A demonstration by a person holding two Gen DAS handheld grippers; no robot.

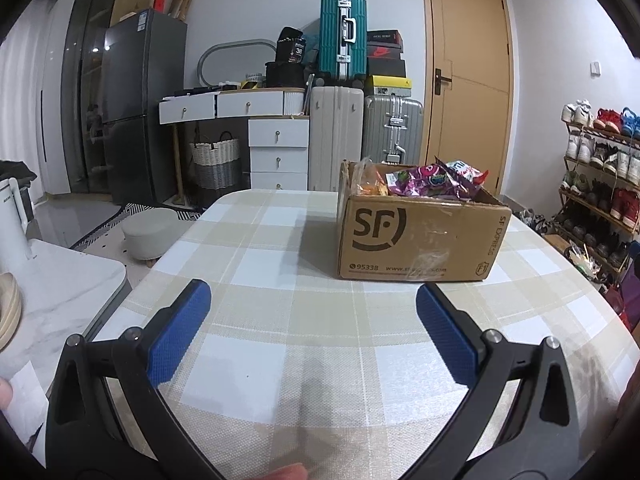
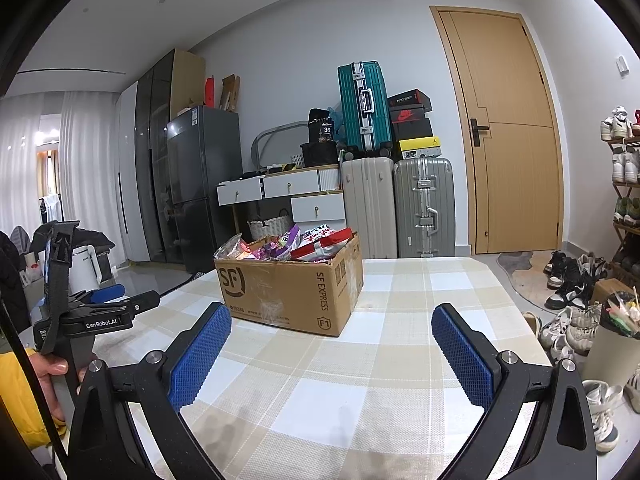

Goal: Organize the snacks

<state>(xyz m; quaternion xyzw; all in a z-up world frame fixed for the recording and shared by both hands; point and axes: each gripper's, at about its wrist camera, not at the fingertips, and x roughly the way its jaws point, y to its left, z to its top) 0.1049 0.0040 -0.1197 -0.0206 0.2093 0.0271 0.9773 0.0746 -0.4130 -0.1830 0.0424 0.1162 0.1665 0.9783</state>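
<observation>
A brown SF Express cardboard box [image 1: 416, 236] stands on the checked tablecloth [image 1: 280, 280], open at the top and filled with colourful snack bags [image 1: 432, 180]. It also shows in the right wrist view [image 2: 288, 288], with snack bags [image 2: 304, 242] heaped inside. My left gripper [image 1: 314, 304] is open and empty, low over the table, short of the box. My right gripper [image 2: 332, 322] is open and empty, also short of the box. The left gripper [image 2: 120, 296] shows at the left edge of the right wrist view, held in a hand.
Behind the table stand suitcases [image 1: 336, 136], white drawers [image 1: 278, 148], a dark fridge [image 1: 136, 112] and a wooden door [image 1: 472, 80]. A shoe rack [image 1: 600, 184] is on the right. A white side surface [image 1: 60, 292] lies to the left. Shoes [image 2: 568, 292] litter the floor.
</observation>
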